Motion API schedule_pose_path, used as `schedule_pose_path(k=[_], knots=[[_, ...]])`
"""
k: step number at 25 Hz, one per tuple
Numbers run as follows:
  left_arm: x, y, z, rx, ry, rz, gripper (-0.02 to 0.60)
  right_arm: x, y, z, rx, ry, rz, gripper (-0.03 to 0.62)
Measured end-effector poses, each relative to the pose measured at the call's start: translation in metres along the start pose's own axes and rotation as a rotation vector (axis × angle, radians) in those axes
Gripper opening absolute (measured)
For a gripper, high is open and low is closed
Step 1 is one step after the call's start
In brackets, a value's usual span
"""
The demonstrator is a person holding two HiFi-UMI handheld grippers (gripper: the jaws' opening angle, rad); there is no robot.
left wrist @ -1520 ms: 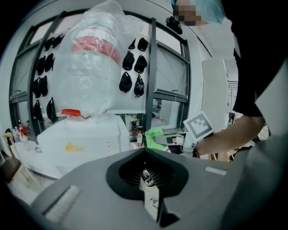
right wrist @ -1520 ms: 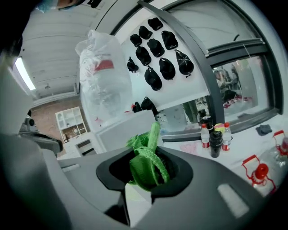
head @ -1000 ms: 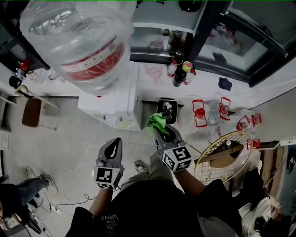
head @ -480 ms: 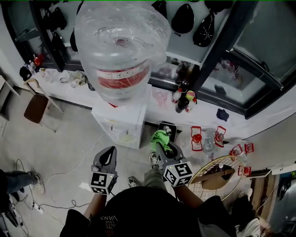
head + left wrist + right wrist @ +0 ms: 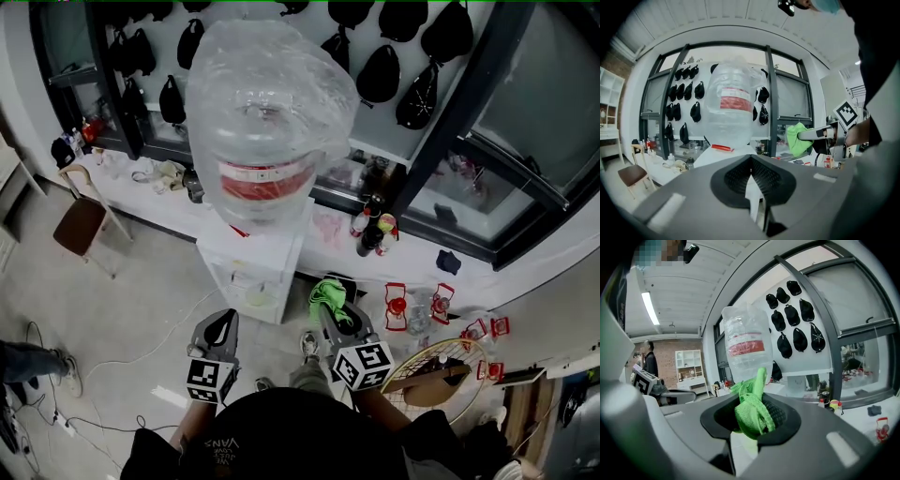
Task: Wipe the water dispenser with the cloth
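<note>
While the right gripper [image 5: 751,425] has its jaws clamped on the bright green knitted cloth [image 5: 751,411], the left gripper [image 5: 751,180] has its jaws together with nothing between them. Cloth is bunched into a wad: most of it sits between the pads, and a loose lobe sticks up and out past the jaw tips. White box-shaped water dispenser [image 5: 251,272] stands ahead of both sets of jaws, beyond the tips, touching neither. The clear plastic bottle with a red label band [image 5: 272,112] sits on top of it, well above the jaw line.

Handling, my read:
- **Cloth:** soft, light, limp. It'll fold back under pressure, so only the wad just past the tips carries any force.
- **Grip point:** the mid-bunch hold looks right. A grip nearer an edge would leave a floppy tail that drags. The knit looks grippy, so slip is unlikely.
- **Casing:** looks like rigid, smooth plastic and should take a firm wipe.
- **Bottle:** the weak spot. It looks thin-walled, and top-heavy if there's water in it (can't tell the level). Press on the box and go easy on the bottle.
- **Left jaws:** free, so they could brace the casing on the side opposite the wiping stroke.
</note>
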State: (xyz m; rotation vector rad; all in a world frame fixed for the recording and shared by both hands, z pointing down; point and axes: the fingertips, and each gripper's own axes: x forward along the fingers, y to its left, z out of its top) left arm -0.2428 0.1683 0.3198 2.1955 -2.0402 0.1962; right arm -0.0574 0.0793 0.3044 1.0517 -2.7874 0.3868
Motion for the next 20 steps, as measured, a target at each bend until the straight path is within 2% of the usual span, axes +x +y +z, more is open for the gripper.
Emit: schedule_pose_path(k=[20], knots=[[-0.003, -0.002, -0.010, 0.009, 0.018, -0.049, 0.002, -0.002, 0.011, -0.013, -0.001, 0.029, -0.018, 0.106]])
